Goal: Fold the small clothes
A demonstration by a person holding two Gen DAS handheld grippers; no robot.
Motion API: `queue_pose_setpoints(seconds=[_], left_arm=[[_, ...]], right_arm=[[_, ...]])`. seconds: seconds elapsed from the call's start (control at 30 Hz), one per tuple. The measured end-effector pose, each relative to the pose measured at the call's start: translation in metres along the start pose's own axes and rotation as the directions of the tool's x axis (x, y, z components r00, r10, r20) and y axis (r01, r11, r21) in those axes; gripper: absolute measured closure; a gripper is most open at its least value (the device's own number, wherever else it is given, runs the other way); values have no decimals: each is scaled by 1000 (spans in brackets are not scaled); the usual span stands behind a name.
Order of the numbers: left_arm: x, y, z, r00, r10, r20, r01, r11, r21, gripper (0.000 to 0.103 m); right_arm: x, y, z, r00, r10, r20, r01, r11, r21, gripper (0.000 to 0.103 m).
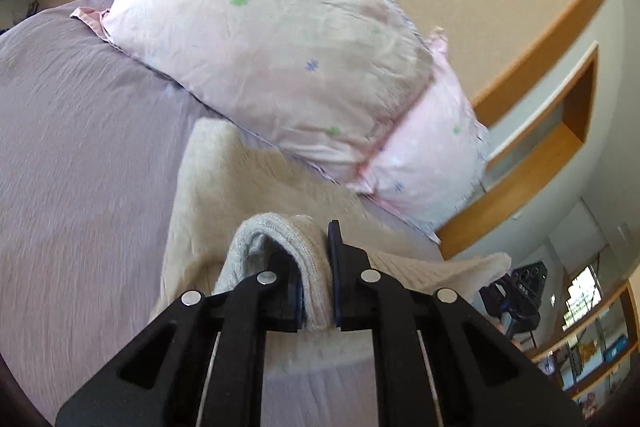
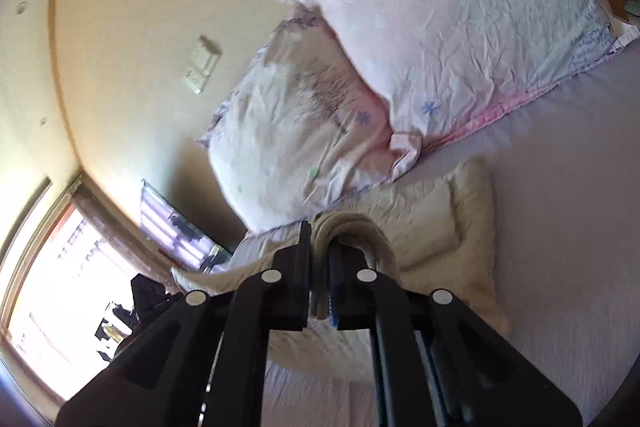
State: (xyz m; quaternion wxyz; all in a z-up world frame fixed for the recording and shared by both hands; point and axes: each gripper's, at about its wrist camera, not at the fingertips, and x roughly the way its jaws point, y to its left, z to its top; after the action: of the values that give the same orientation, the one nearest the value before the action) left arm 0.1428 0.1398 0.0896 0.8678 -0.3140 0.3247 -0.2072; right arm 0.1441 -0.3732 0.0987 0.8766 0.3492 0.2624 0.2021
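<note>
A cream knitted garment (image 1: 240, 187) lies on the lilac bed sheet (image 1: 80, 147) below the pillows. My left gripper (image 1: 316, 259) is shut on a bunched fold of the garment's edge, which loops over its left finger. In the right wrist view the same garment (image 2: 432, 223) spreads ahead on the sheet (image 2: 560, 227). My right gripper (image 2: 320, 247) is shut on another bunched edge of it, which curls over the right finger. Both held edges are lifted a little off the bed.
Two pink flowered pillows (image 1: 280, 47) (image 2: 460, 27) lean against the beige wall at the head of the bed, just beyond the garment. A wooden shelf niche (image 1: 560, 147) is on the right. A bright window (image 2: 52, 287) is at the left.
</note>
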Motion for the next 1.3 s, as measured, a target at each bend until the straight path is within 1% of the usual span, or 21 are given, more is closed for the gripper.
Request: queue_pose_setpoints(seconds=[0.1,0.2,0.27,0.3,0.33,0.37,0.4,0.43,0.47,0.53,0.6,0.67,0.7,0.77,0.83,0.97,1.0,1.07,1.13,1.23,1.3], left_arm=[[66,21,39,995,101,-22,-102,993,-67,94],[111,40,51,985,140,-100,-153,979,-135,94],[119,38,52,978,168,-121,-182,977,-114,94],[118,36,52,978,164,-129,-177,980,-94,92],[113,34,53,981,142,-129,-154,984,-87,81],[106,32,55,987,100,-128,-112,989,-94,54],[95,31,56,992,56,-110,-68,992,-105,37],[80,30,57,997,35,-68,-42,994,-103,16],[62,28,56,999,32,-21,-34,996,-87,13],[38,31,56,998,63,14,-62,996,-57,13],[31,44,52,993,109,-38,-111,992,-67,14],[34,62,41,984,133,-119,-145,985,-98,31],[39,70,36,980,131,-151,-150,982,-119,34],[47,81,24,977,83,-198,-119,977,-174,45],[55,86,14,975,43,-216,-90,973,-212,45],[61,80,7,980,33,-197,-75,974,-213,49],[63,81,6,981,19,-193,-66,968,-243,53],[70,87,2,981,-23,-193,-42,944,-327,72],[74,91,0,984,-52,-171,-19,922,-386,75],[73,80,1,986,-48,-160,-13,931,-364,80],[72,61,3,985,-105,-136,51,934,-353,83]], right_arm=[[69,-34,30,990,-137,-11,138,985,103,96],[116,-72,30,972,-222,-83,235,946,225,96],[128,-82,26,955,-283,-91,297,924,239,88],[127,-83,24,950,-301,-78,311,921,234,70],[129,-83,25,952,-302,-58,307,924,228,56],[127,-81,25,951,-309,-31,308,924,226,21],[121,-77,24,945,-326,9,316,922,224,7],[113,-71,23,925,-377,52,358,907,221,2],[104,-65,24,911,-403,92,378,902,210,2],[91,-56,25,910,-386,150,363,918,158,2],[85,-54,24,910,-378,169,357,923,141,2],[89,-60,24,930,-335,149,312,937,157,2],[92,-63,24,938,-318,135,295,940,169,2],[94,-65,21,947,-299,115,276,945,176,2],[93,-61,20,950,-292,112,272,949,161,2],[89,-58,18,956,-265,122,245,956,158,2],[89,-58,18,959,-258,120,237,958,164,2],[90,-59,18,967,-233,107,212,961,176,2],[90,-59,18,973,-211,97,191,964,185,2],[83,-55,20,979,-178,102,157,970,185,2],[76,-52,21,981,-155,119,132,974,185,2]])
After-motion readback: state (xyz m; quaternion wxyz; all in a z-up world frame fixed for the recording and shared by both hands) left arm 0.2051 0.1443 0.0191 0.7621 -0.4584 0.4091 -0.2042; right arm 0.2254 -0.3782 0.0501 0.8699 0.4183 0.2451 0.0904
